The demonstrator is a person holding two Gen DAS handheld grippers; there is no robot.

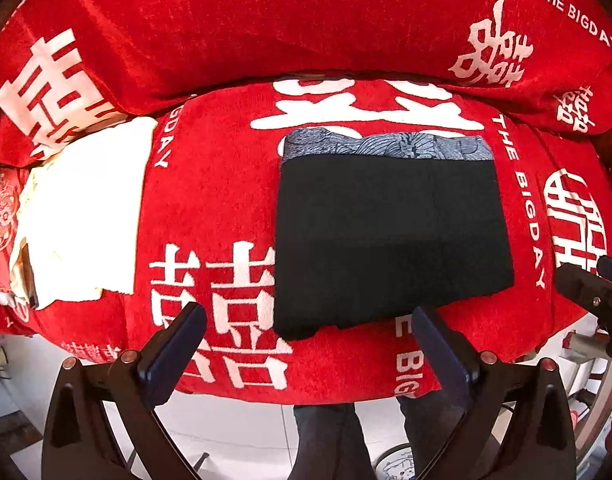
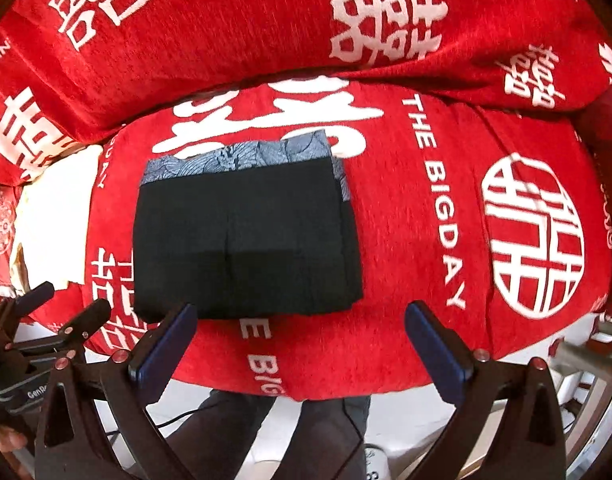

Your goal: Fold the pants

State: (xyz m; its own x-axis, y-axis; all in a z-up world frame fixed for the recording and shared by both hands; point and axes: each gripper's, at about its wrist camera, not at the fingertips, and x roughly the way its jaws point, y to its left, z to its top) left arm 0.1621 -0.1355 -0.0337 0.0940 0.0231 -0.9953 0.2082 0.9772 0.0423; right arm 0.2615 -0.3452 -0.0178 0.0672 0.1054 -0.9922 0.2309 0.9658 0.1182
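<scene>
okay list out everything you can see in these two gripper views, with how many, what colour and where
black pants: one, black, folded into a rectangle mid-cushion
patterned garment: one, blue-grey, showing under the pants' far edge
cream cloth: one, cream-white, left of the pants, apart
seat cover: one, red with white characters and lettering, under everything
back cushion: one, same red print, behind the seat
floor: white tiles, below the seat edge
legs: two, in dark trousers, on the floor
left gripper: one, black with blue pads, open, empty
right gripper: one, same, open, empty

Black pants [image 1: 390, 236], folded flat, patterned waistband
</scene>
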